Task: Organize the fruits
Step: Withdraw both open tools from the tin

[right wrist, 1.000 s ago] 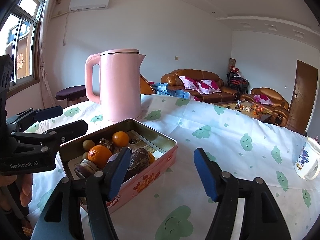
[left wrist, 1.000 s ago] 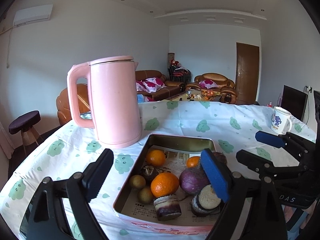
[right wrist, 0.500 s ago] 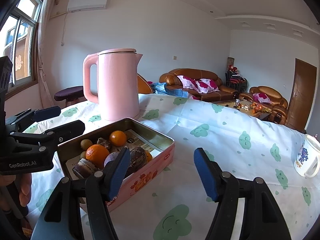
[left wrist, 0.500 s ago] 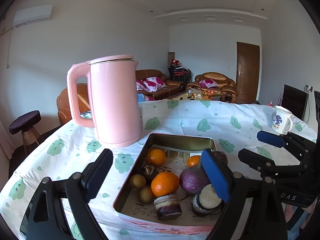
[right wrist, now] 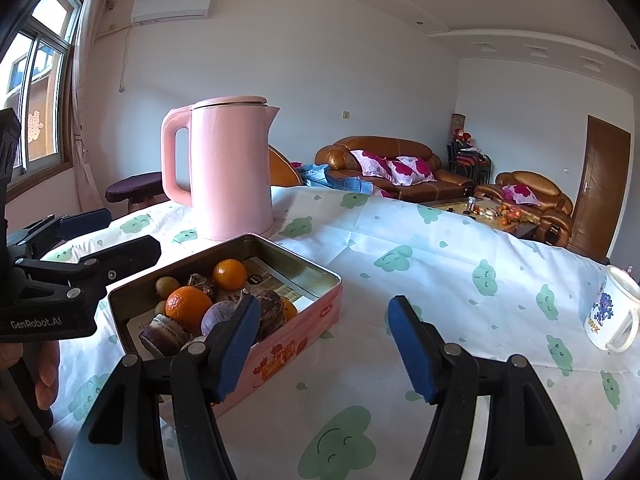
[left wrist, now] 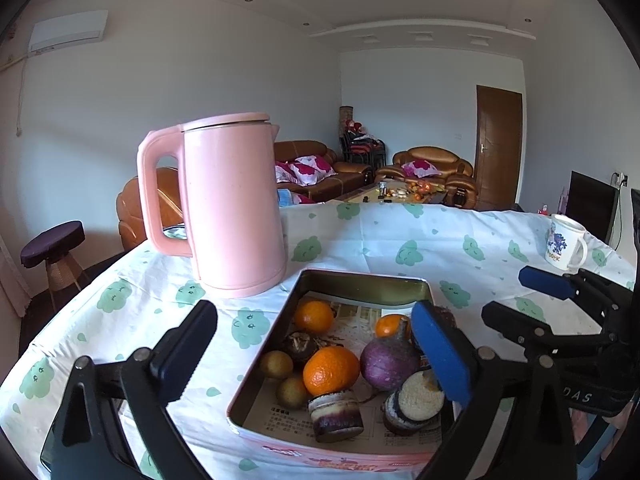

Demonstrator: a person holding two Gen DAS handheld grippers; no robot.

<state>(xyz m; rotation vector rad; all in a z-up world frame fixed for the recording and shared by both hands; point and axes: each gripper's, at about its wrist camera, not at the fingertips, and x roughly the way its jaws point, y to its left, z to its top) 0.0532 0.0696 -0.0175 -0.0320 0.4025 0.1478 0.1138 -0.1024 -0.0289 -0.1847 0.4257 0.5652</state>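
Widened slightly: left tool (left wrist: 316, 354), jaws spread, empty, above tin (left wrist: 362, 280). Right tool (right wrist: 320, 342) half-spread, empty, at tin's 3 o'clock. Large orange (left wrist: 331, 369) mid-tin: firm, light, likely rolls; grip across its middle.

"GenRobot.AI" on left tool (right wrist: 86, 242)

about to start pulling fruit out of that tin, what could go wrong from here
The pink tin sits close to the near table edge, so a sideways nudge might push it off.

The pink kettle stands right behind the tin's far corner; a wide left gripper reaching in could bump it.

The oranges lie packed against a purple turnip and cut purple pieces, so open jaws may catch a neighbour.
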